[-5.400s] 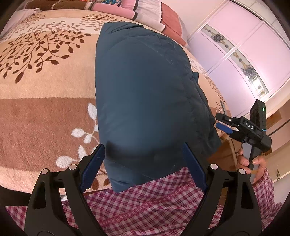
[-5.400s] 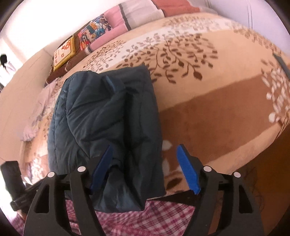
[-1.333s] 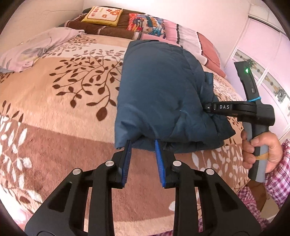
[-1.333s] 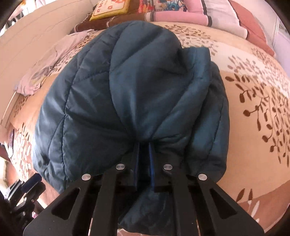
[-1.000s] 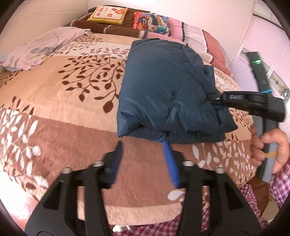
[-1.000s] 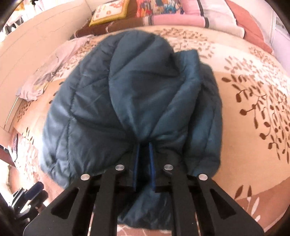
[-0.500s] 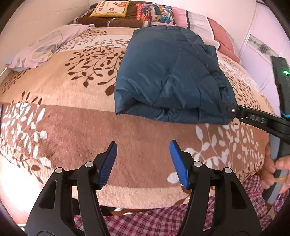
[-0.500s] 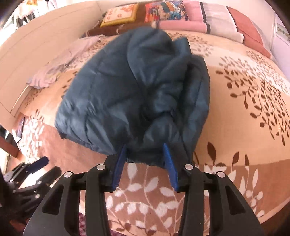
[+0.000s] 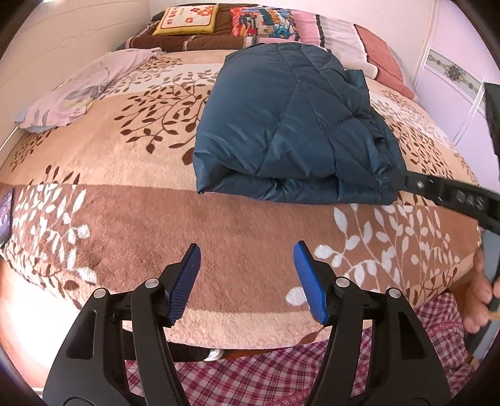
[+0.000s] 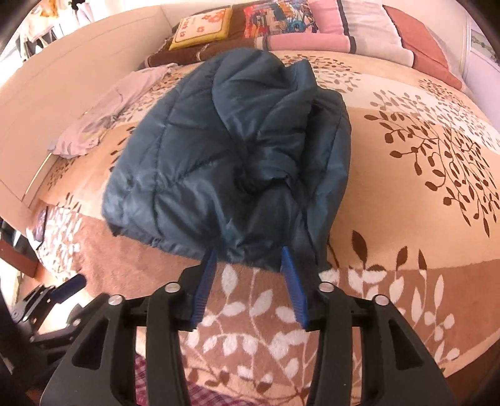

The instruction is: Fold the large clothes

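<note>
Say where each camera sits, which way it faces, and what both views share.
Left wrist: on the left gripper, jaws open over bare blanket; it looks down the bed at the folded jacket; the right gripper's arm and a hand show at right.
Right wrist: on the right gripper, angled down at the jacket's near edge, which lies between jaws that have just been opening; the left gripper shows low left.
Shared: jacket, blanket, yellow pillow, lilac cloth.
</note>
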Action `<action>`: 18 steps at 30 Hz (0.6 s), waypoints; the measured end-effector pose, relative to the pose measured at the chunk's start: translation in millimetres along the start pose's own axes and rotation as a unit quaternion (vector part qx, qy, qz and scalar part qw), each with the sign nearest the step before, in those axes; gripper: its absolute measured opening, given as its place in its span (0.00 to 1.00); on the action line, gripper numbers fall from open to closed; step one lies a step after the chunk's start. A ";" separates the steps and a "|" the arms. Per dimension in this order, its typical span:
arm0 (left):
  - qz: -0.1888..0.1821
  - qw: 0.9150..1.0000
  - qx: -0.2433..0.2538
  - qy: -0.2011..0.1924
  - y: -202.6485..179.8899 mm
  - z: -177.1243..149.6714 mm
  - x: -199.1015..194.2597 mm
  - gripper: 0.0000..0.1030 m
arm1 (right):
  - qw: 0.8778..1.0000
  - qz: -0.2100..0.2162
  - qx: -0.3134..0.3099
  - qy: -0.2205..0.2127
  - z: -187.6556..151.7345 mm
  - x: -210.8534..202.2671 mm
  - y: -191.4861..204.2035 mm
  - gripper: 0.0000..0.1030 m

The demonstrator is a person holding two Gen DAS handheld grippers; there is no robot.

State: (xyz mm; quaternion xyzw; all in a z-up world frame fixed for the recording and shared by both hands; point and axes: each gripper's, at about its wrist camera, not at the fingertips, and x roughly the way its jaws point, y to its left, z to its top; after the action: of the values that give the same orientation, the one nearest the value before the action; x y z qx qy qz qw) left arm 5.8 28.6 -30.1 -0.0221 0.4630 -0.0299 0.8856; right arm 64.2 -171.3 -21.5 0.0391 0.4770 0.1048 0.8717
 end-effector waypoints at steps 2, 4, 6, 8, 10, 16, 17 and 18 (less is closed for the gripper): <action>0.000 1.000 0.001 -0.001 -1.6 -0.2 -1.1 0.60 | 1.000 0.000 -0.004 -0.004 -5.2 -7.3 3.4 0.47; 0.000 1.000 0.002 0.000 -2.5 -1.0 -1.6 0.60 | 1.000 -0.003 -0.013 -0.007 -12.0 -14.1 7.7 0.47; 0.001 1.000 0.003 0.000 -3.5 -2.3 -2.3 0.60 | 1.000 -0.006 -0.018 -0.008 -18.0 -17.8 10.9 0.47; 0.001 1.000 0.003 0.002 -3.7 -3.3 -2.8 0.60 | 1.000 -0.008 -0.019 -0.006 -24.7 -20.8 13.7 0.47; 0.004 1.000 0.003 0.006 -3.9 -4.7 -3.1 0.60 | 1.000 -0.013 -0.012 0.002 -32.4 -21.4 14.9 0.49; 0.005 1.000 -0.005 0.015 -2.2 -9.7 -5.0 0.60 | 0.999 -0.023 -0.003 0.028 -57.1 -18.0 16.9 0.50; 0.005 1.000 -0.006 0.016 -1.7 -10.3 -5.4 0.60 | 0.999 -0.026 -0.002 0.031 -60.9 -17.7 17.7 0.50; 0.006 1.000 -0.007 0.016 -1.7 -11.9 -6.2 0.60 | 0.999 -0.028 -0.001 0.035 -65.4 -17.3 18.1 0.50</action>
State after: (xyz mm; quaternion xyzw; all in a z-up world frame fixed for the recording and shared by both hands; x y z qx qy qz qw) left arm -7.6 27.2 -31.6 -0.0252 0.4779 -0.0212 0.8778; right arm -2.4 -159.5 -39.6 0.0205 0.5080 0.0820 0.8572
